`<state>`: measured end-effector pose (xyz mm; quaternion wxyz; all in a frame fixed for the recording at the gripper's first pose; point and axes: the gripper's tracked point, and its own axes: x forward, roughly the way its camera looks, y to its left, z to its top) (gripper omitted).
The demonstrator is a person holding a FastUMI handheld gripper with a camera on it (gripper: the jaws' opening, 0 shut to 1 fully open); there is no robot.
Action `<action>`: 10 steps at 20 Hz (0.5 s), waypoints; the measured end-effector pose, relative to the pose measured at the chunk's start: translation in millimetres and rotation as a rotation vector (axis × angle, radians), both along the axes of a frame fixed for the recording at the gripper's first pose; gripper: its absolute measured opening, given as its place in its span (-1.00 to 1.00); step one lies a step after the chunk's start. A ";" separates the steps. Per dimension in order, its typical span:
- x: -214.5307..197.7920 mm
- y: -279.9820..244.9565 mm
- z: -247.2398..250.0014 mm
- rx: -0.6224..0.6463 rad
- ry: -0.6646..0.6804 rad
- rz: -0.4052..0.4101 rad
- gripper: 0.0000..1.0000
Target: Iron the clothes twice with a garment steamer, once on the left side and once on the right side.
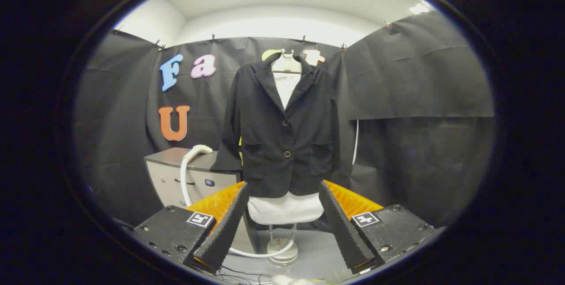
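Claw (282, 227) spread wide, holding nothing. Black jacket (282, 130) hangs on stand beyond fingers, front exposed for steaming. Steamer head (199, 149) parked left-ahead on cabinet (176, 174), awaiting pickup.

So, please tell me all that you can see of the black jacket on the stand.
The black jacket hangs upright on a pale hanger atop a stand, over a white garment that shows at its collar and below its hem. It looks like matte woven cloth, with lapels, two buttons fastened, two front pockets and sleeves hanging down. It faces the gripper, whose open fingers are apart from it, holding nothing. The steamer head rests to one side on a cabinet.
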<state>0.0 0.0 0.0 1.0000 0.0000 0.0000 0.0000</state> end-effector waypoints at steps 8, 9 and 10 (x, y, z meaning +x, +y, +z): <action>12.3 14.1 1.4 0.010 0.018 0.019 0.98; 12.9 15.6 1.4 0.013 0.020 0.020 0.98; 13.6 17.2 0.8 0.017 0.024 0.023 0.98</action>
